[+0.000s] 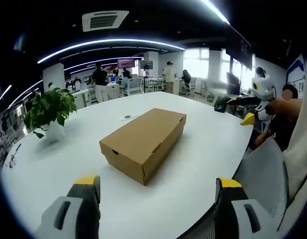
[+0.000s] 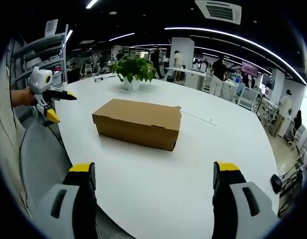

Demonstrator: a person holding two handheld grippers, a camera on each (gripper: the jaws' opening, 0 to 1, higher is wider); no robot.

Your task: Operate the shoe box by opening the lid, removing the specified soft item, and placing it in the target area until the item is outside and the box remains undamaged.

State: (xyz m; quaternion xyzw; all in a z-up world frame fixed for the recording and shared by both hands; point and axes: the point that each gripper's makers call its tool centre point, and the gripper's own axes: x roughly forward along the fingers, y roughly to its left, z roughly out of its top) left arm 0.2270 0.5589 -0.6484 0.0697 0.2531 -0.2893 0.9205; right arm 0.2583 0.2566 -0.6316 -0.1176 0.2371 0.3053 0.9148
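Closed shoe box (image 1: 143, 143) on white table (image 1: 208, 149), left tool (image 1: 156, 191) spread wide.

The shoe box (image 1: 145, 143) in front of me is plain brown cardboard, long and low; its lid is shut, lying flat and flush on top; it rests flat on the white table (image 1: 193, 164), well in from the edge; in my left gripper view it runs diagonally, one short end nearest me; in my right gripper view its long side (image 2: 137, 123) faces me.
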